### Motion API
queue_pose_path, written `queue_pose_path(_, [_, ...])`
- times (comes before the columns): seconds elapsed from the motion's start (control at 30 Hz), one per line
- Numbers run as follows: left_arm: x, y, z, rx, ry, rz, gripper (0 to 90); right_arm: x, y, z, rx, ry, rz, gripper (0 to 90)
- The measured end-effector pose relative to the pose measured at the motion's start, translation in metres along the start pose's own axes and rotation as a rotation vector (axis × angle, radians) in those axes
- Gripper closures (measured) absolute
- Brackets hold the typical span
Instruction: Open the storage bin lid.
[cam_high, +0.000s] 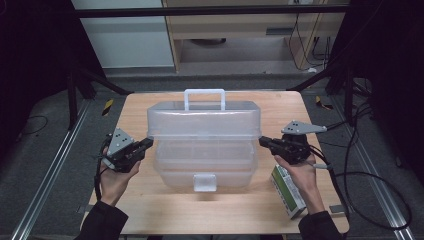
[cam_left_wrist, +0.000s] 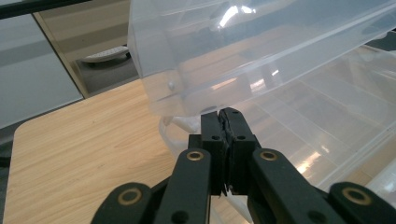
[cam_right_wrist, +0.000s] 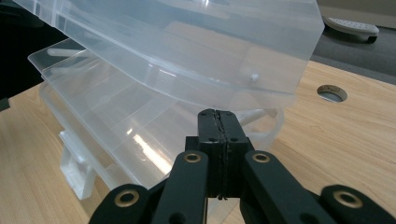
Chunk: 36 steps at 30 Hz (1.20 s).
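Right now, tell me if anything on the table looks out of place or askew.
The clear plastic storage box sits open, its handled lid section raised and overhanging the base; both grippers, the left gripper and the right gripper, press shut jaws at its ends. A green and white carton lies flat near the table edge. Nothing spilled or damaged.

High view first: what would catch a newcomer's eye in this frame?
The clear plastic storage box with a white handle at mid-table, its upper section raised over a compartmented lower tray. The left tool and right tool sit at its two sides, jaws closed, tips at the raised section's lower edges. A green-and-white carton lies near the right forearm.
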<state>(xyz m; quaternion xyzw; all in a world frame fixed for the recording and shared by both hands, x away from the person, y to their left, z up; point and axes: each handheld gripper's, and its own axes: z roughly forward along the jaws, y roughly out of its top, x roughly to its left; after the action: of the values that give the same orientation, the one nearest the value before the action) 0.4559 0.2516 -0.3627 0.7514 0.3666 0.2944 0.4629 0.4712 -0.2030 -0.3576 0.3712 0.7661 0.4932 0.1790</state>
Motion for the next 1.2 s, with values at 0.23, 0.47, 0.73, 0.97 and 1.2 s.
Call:
queue_pose_path(0.23, [-0.002,-0.008,-0.004,0.017,0.027,0.021,81.7,0.001,-0.001,0.000,0.013,0.001,-0.004,90.0])
queue_pose_path(0.47, [0.006,-0.016,-0.003,0.014,0.071,0.015,67.9,0.002,-0.001,0.000,0.012,0.007,-0.006,90.0])
queue_pose_path(0.73, [0.003,-0.004,0.011,-0.014,0.060,0.041,63.1,0.003,-0.002,0.000,0.013,0.006,-0.012,90.0])
queue_pose_path(0.97, [0.004,-0.001,0.016,-0.016,0.060,0.048,62.5,0.003,-0.001,0.000,0.010,0.012,-0.014,89.7])
queue_pose_path(1.2, [0.005,-0.001,0.019,-0.011,0.068,0.051,63.4,0.005,-0.003,0.003,0.024,0.019,-0.022,88.2])
